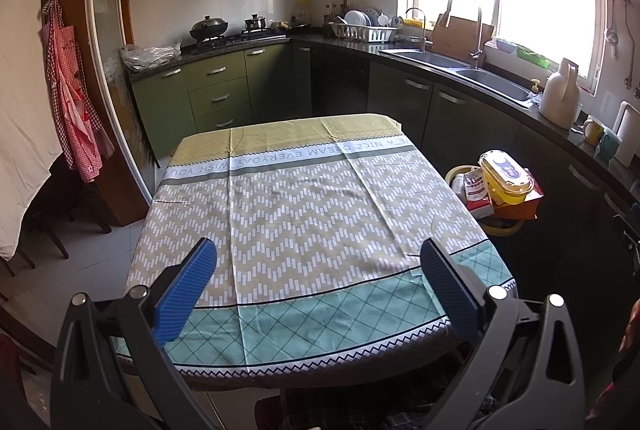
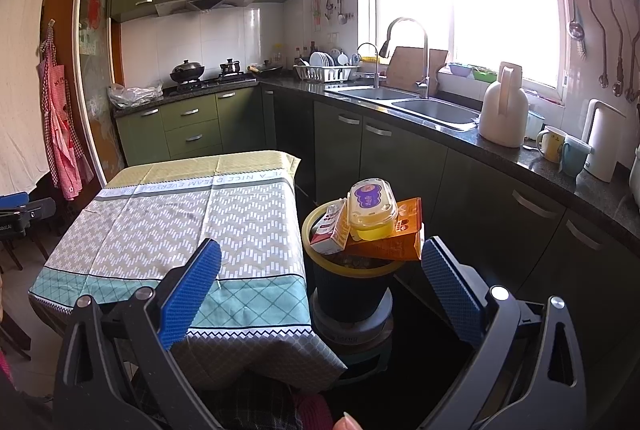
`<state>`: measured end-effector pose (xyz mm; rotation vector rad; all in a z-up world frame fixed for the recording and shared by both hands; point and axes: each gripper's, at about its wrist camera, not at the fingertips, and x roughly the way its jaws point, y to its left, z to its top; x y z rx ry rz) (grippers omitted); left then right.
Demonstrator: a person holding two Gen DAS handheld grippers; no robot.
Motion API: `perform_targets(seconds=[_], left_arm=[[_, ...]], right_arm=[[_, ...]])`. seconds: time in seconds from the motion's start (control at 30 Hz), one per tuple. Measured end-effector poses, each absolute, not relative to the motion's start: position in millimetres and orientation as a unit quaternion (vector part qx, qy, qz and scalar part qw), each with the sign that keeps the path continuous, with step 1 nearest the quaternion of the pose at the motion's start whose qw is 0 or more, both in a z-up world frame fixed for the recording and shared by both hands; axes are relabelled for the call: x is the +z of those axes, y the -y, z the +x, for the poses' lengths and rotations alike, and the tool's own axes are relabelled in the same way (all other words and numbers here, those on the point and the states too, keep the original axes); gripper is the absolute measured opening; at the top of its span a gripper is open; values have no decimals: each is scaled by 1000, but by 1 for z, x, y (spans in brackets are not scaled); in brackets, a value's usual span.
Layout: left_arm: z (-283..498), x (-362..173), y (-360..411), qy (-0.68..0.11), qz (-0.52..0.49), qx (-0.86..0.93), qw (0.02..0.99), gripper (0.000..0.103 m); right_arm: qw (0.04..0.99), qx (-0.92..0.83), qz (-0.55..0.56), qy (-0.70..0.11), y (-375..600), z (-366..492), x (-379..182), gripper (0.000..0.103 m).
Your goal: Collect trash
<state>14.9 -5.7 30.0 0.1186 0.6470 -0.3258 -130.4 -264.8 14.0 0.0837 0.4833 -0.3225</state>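
Right wrist view: both tongs (image 2: pixel 320 282) (image 1: pixel 318 276) gape empty; yellow box (image 2: pixel 372 208) atop overfull bin (image 2: pixel 352 290) may topple if nudged.

Left wrist view. The left gripper (image 1: pixel 318 256) hangs above the near edge of a cloth-covered counter (image 1: pixel 304 214), its blue-padded jaws spread wide with nothing between them. Beside the counter's right edge stands a yellow-rimmed bin (image 1: pixel 496 226), piled above its rim with a yellow lidded tub (image 1: pixel 506 178), an orange box (image 1: pixel 520 206) and a small red-and-white carton (image 1: pixel 476 188). Green cabinets (image 1: pixel 216 90) line the far wall.
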Motion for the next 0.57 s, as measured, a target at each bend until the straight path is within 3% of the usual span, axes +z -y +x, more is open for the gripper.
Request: perform_targets(seconds=[0.57], left_arm=[[21, 28, 1, -312, 54, -143, 938, 97]], right_arm=[[955, -160, 48, -245, 266, -125, 8, 99]])
